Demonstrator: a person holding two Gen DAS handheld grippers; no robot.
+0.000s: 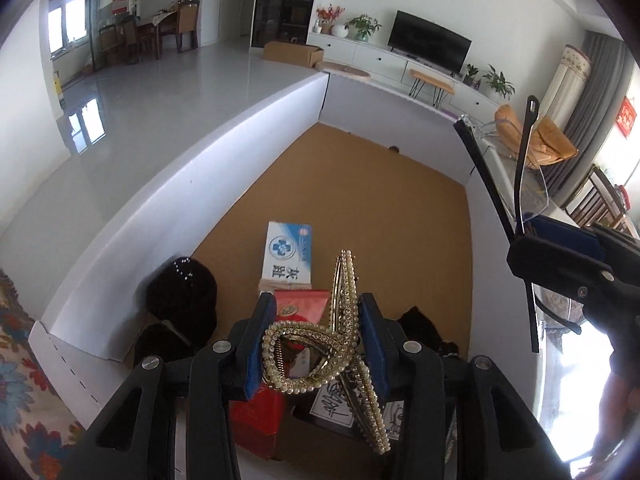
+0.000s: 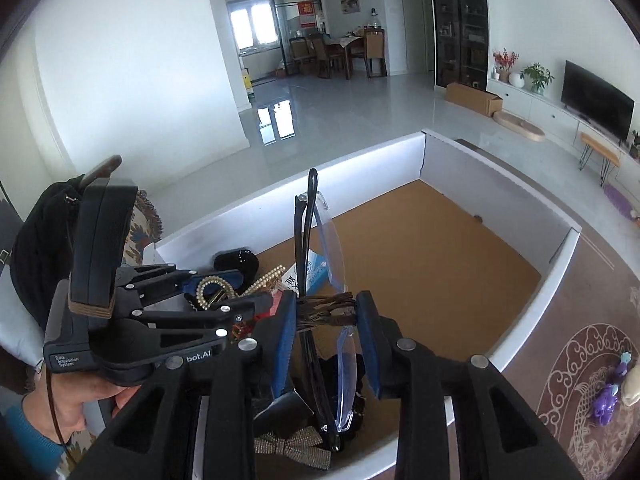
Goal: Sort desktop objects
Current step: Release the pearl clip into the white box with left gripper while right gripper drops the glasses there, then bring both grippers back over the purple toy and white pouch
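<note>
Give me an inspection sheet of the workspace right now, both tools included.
Surface: open white-walled box with a bare brown cardboard floor across its far part.
Job's things: gold rhinestone hair clip held in the left tool; rimless glasses held in the right tool, both above the box.
Clutter: blue-and-white medicine box, red packet, black beaded pouch and rhinestone bow at the box's near end.
Grippers: both shut on their items.
Cables: nothing seen.
Surroundings: living room with TV, brown carton on the floor, patterned rug beside the box.
</note>
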